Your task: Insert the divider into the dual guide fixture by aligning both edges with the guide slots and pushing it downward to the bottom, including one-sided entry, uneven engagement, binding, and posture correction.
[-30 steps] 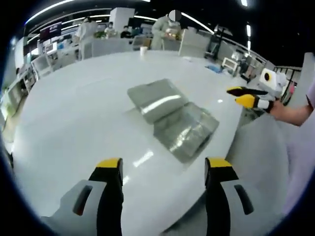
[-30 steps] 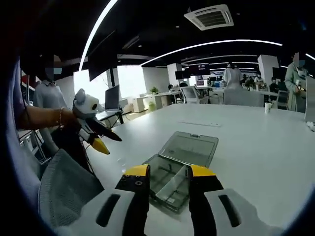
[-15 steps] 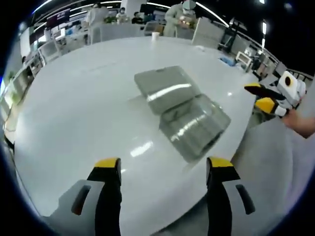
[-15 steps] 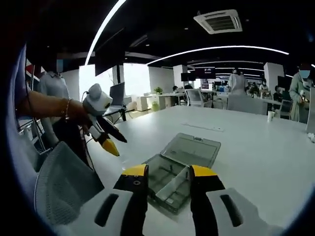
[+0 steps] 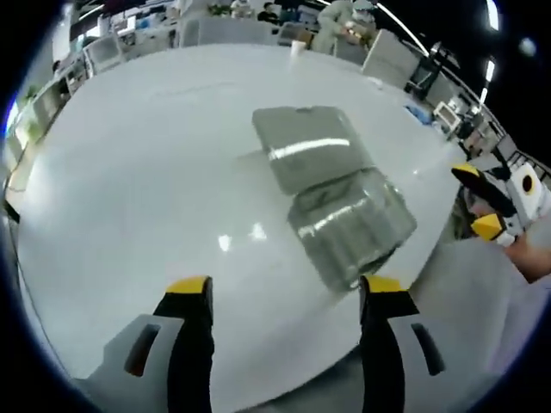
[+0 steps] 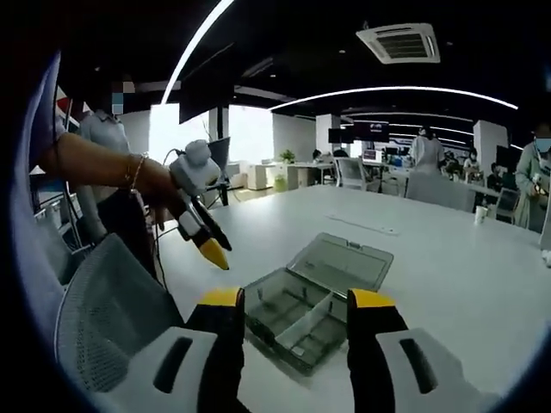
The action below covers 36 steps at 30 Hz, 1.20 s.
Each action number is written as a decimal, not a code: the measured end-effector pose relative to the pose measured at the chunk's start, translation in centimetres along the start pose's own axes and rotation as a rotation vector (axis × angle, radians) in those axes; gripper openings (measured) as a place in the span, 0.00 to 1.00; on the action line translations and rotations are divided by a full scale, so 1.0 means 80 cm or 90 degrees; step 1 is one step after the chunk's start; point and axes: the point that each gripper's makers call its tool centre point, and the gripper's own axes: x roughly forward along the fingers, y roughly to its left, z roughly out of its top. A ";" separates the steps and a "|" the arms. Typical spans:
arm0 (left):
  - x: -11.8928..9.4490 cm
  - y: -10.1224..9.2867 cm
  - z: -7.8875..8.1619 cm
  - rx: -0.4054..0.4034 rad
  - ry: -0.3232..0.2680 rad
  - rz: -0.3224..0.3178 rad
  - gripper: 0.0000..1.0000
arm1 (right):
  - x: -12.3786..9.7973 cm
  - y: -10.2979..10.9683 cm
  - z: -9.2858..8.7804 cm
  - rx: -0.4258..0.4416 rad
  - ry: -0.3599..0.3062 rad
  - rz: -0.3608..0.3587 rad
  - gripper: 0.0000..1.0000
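Note:
A clear plastic box (image 5: 353,225) lies on the white table (image 5: 138,189) with its lid (image 5: 310,146) folded open flat behind it. In the right gripper view the box (image 6: 288,320) sits just beyond my jaws, and a clear divider plate (image 6: 315,310) stands slanted inside it. My left gripper (image 5: 286,292) hovers open above the table, short of the box, holding nothing. My right gripper (image 6: 297,301) is open too, jaws on either side of the box's near end. The left gripper (image 6: 205,239) comes in from the left, held by a hand. The right gripper (image 5: 482,200) is off the table's edge.
A grey mesh chair back (image 6: 112,327) stands close at the left, beside the table's near edge. The lid (image 6: 343,262) lies toward the table's middle. A paper cup (image 6: 480,213) is far across the table. People and desks fill the far background.
The right gripper's jaws have spread a little wider. The left gripper has come closer to the box and tilted down toward the table. The box has not moved.

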 end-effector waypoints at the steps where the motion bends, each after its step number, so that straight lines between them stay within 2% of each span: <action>1: 0.001 0.001 0.001 0.003 0.000 0.006 0.67 | 0.000 -0.001 0.000 -0.002 0.000 -0.004 0.42; 7: 0.009 0.006 0.002 -0.047 0.018 0.035 0.65 | -0.002 -0.004 0.002 0.005 -0.005 -0.009 0.40; 13: 0.017 0.010 0.002 -0.072 0.045 0.063 0.65 | -0.002 -0.004 0.002 0.007 -0.008 -0.009 0.38; 18: 0.022 0.019 0.000 -0.161 0.074 0.094 0.62 | -0.004 -0.005 0.004 0.010 -0.012 -0.012 0.36; 20: 0.026 0.021 0.003 -0.193 0.072 0.096 0.60 | -0.005 -0.006 0.006 0.010 -0.019 -0.013 0.35; 23: 0.030 0.024 0.004 -0.222 0.080 0.103 0.59 | -0.006 -0.007 0.007 0.012 -0.022 -0.015 0.34; 26: 0.033 0.024 0.000 -0.227 0.098 0.115 0.59 | -0.008 -0.008 0.010 0.017 -0.029 -0.015 0.33; 31: 0.039 0.028 -0.011 -0.264 0.137 0.136 0.61 | -0.008 -0.008 0.012 0.018 -0.035 -0.015 0.31; 36: 0.048 0.020 -0.016 -0.283 0.165 0.146 0.60 | -0.011 -0.011 0.016 0.026 -0.047 -0.019 0.30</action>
